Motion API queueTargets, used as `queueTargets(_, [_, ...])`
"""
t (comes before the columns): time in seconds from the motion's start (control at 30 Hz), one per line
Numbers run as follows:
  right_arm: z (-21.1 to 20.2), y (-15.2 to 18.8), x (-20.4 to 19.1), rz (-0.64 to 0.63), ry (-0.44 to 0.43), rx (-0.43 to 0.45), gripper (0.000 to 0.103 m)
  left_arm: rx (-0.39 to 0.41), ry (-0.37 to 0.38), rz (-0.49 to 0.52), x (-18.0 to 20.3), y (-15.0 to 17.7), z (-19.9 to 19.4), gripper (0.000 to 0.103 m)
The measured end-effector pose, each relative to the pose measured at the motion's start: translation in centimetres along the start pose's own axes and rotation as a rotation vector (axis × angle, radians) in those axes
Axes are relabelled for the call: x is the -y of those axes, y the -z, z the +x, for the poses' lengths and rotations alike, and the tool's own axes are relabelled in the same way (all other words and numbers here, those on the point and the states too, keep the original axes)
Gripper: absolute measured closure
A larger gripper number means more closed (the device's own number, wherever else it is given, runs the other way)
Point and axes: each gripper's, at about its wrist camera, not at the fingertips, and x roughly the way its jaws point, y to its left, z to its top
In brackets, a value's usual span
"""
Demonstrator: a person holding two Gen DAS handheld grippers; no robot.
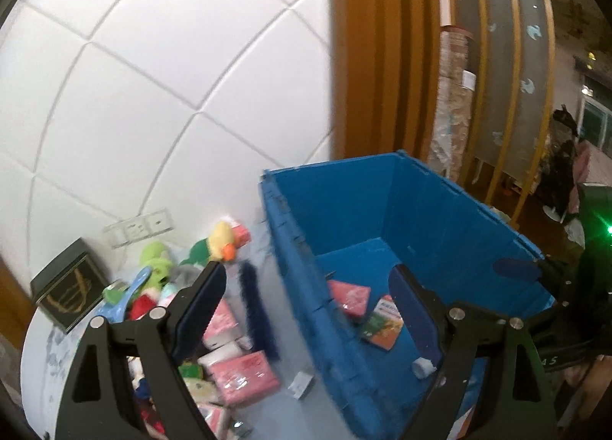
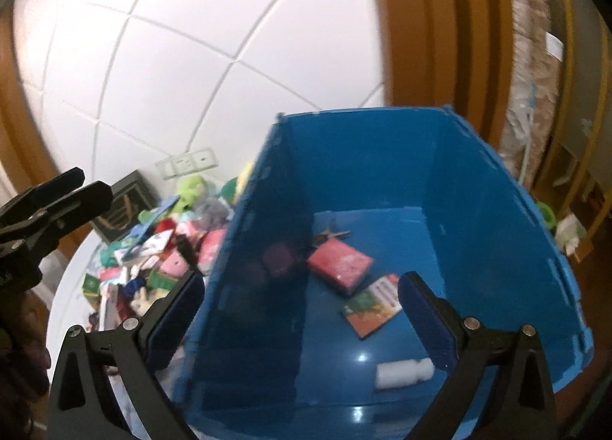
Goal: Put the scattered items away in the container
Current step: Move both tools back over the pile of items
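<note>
Bin [image 2: 478, 218] fills the centre and right of the right wrist view, blue, deep, standing on the worktop [image 1: 42, 371] with its left wall beside the heap [image 1: 214, 325] of scattered items. On its floor lie a pink pack [image 2: 340, 264], an orange and green box [image 2: 373, 306], a white bottle [image 2: 403, 373] and what may be keys at the back; most of the task is, I judge, not yet done.

Both tongs are released and hold nothing: the left tongs [image 1: 306, 306] straddle the bin's left wall, the right tongs [image 2: 302, 321] hang over its near left corner.

Risks from here: the tall left wall stands between heap and bin floor, so a carried item brought across too low could catch the rim and drop outside. The heap is tangled, packs overlapping the plush toys [image 1: 218, 245] and a dark brush [image 1: 256, 313], so a grab could drag a neighbour along or push things toward the worktop's lower left edge. Soft toys may slip from flat pads. Both frames are blurred, so small items are hard to tell apart.

The worktop is pale and round-edged. Behind it is a white tiled wall [image 1: 153, 76] with sockets [image 1: 139, 227] and a black box [image 1: 69, 283] at lower left; orange wood framing [image 1: 375, 57] and slats fill the upper right.
</note>
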Motion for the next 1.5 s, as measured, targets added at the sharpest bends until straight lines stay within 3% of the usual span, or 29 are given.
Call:
queueTargets(0.5, [0.8, 3.0, -14.6, -0.101, -0.073, -0.019, 0.0, -0.065, -0.161, -0.128, -15.7, 10.0, -6.8, 0.016])
queueTargets(0.93, [4.9, 8.4, -27.3, -0.226, -0.144, -0.138, 0.0, -0.251, -0.369, -0.262, -30.5, 25.0, -11.3, 0.016])
queueTargets(1.2, [9.8, 11.3, -35.1, -0.321, -0.176, -0.235, 0.0, -0.417, -0.382, -0.268, -36.6, 34.8, -11.0, 0.016])
queueTargets(1.5, [14.7, 13.9, -40.6, -0.387, -0.155, -0.3, 0.0, -0.548, -0.263, -0.064, -37.6, 42.2, -7.4, 0.016])
